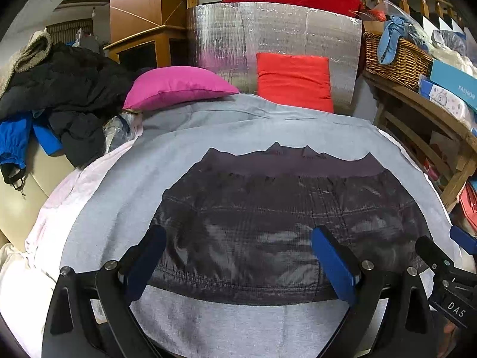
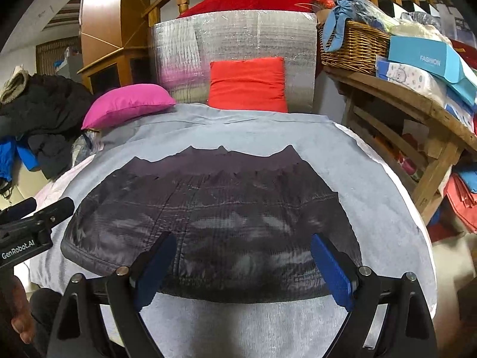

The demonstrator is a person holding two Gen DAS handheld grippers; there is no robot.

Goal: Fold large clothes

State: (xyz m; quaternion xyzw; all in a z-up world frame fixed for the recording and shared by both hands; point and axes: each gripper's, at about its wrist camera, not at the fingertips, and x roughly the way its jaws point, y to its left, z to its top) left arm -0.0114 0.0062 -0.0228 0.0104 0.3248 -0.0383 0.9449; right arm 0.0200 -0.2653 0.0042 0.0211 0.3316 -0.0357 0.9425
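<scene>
Your dark quilted jacket [image 1: 268,223] lies on the grey sheet [image 1: 253,125], already folded into a compact rectangle, so little seems left beyond a final fold or moving it off. Your left gripper [image 1: 238,262] and right gripper [image 2: 241,268] hover over its near edge, both spread wide and pinching nothing. Beyond it, the pink pillow [image 1: 179,86] and red cushion [image 1: 293,80] crowd the sheet's far end, with heaped dark clothes [image 1: 62,89] to the left.

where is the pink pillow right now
The pink pillow lies at the far left end of the grey sheet, left of the red pillow and beside the dark clothes pile.
</scene>
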